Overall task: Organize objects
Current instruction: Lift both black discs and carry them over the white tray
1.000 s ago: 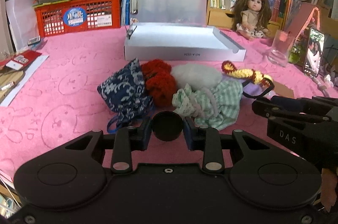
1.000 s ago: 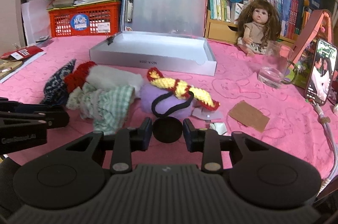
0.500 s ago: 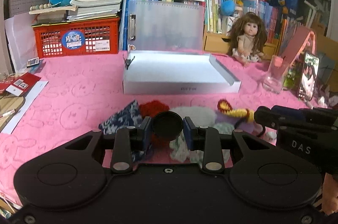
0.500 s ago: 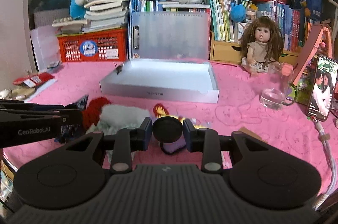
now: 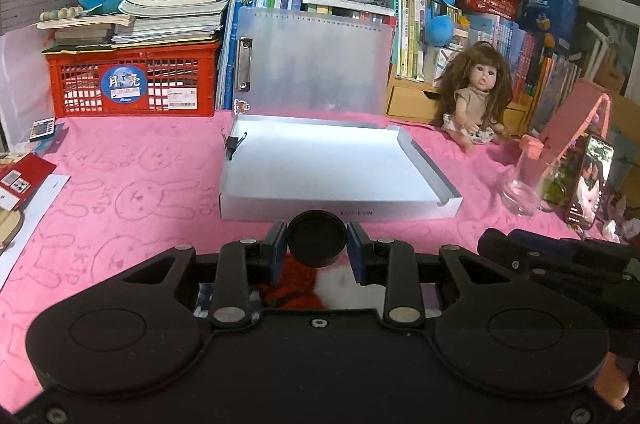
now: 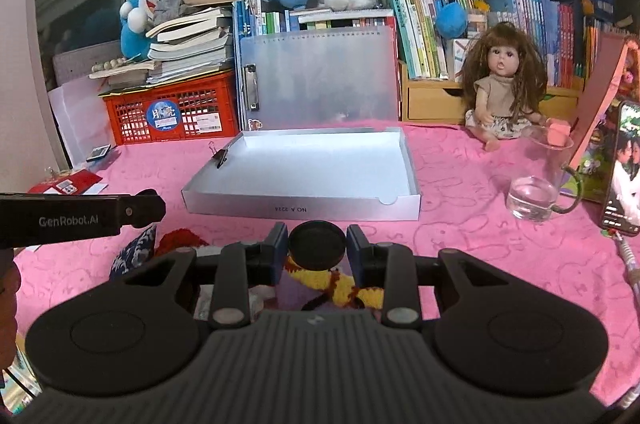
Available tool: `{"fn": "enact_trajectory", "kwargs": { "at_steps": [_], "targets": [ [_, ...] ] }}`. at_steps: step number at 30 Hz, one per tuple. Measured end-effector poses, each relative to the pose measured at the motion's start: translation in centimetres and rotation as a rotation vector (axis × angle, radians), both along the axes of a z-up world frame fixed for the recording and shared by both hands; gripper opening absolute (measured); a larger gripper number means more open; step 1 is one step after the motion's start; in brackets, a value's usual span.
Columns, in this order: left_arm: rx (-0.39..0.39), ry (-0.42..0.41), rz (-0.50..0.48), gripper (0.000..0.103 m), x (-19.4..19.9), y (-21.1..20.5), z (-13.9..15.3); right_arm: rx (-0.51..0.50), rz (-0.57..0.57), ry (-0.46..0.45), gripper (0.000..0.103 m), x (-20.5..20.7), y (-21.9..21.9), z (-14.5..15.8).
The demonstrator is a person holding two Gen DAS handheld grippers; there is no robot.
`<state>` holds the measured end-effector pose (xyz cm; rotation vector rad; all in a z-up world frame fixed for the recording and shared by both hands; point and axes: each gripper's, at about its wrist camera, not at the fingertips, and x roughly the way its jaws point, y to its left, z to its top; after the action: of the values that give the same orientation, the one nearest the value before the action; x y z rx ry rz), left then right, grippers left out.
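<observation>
An open white box [image 5: 332, 167] lies on the pink cloth, also in the right wrist view [image 6: 312, 175]. A pile of small soft things lies in front of it, mostly hidden under the grippers: a red knitted piece [image 5: 292, 292], a blue patterned pouch [image 6: 136, 252], a yellow and red knitted piece [image 6: 320, 280]. My left gripper [image 5: 317, 248] and right gripper [image 6: 317, 247] both hover above the pile; the jaws stand narrowly apart with nothing between them. The black disc between them is part of each tool.
A doll [image 5: 476, 95] sits at the back right. A glass [image 6: 536, 183], a phone [image 6: 620, 179] and a pink stand [image 5: 572, 119] stand on the right. A red crate [image 5: 132, 83], a clear folder [image 5: 312, 63] and books line the back. Red cards [image 5: 20, 179] lie left.
Both grippers have risen and tilted up from the pile, so the pile has dropped below them and the box and shelves fill the views. Nothing was picked up.
</observation>
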<state>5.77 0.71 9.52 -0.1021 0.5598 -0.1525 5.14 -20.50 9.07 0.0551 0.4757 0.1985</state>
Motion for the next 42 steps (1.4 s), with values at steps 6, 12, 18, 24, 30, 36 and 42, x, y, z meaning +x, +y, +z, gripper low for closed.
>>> {"fn": "enact_trajectory", "kwargs": {
  "at_steps": [6, 12, 18, 24, 30, 36, 42],
  "targets": [
    [-0.009, 0.006, 0.003, 0.03, 3.3, -0.3, 0.5, 0.001, -0.011, 0.016, 0.037, 2.8, -0.2, 0.4],
    [-0.028, 0.039, 0.019, 0.03, 7.1, -0.4, 0.4, -0.002, -0.021, 0.036, 0.037, 5.9, -0.5, 0.7],
    [-0.041, 0.047, 0.023, 0.03, 10.6, -0.7, -0.1, 0.035, -0.019, 0.083, 0.037, 9.2, -1.1, 0.5],
    [-0.051, 0.087, 0.018, 0.03, 14.8, -1.4, -0.5, 0.065, -0.021, 0.121, 0.037, 12.9, -1.6, 0.3],
    [-0.04, 0.136, 0.038, 0.03, 18.6, -1.8, -1.6, 0.101, -0.016, 0.181, 0.037, 16.9, -2.2, -0.3],
    [-0.036, 0.19, 0.063, 0.03, 21.7, -2.0, -3.7, 0.124, -0.015, 0.232, 0.037, 20.0, -2.2, -1.5],
    [-0.037, 0.243, 0.078, 0.03, 24.7, -2.4, -5.2, 0.141, -0.01, 0.303, 0.037, 22.8, -2.1, -3.1]
  ]
}}
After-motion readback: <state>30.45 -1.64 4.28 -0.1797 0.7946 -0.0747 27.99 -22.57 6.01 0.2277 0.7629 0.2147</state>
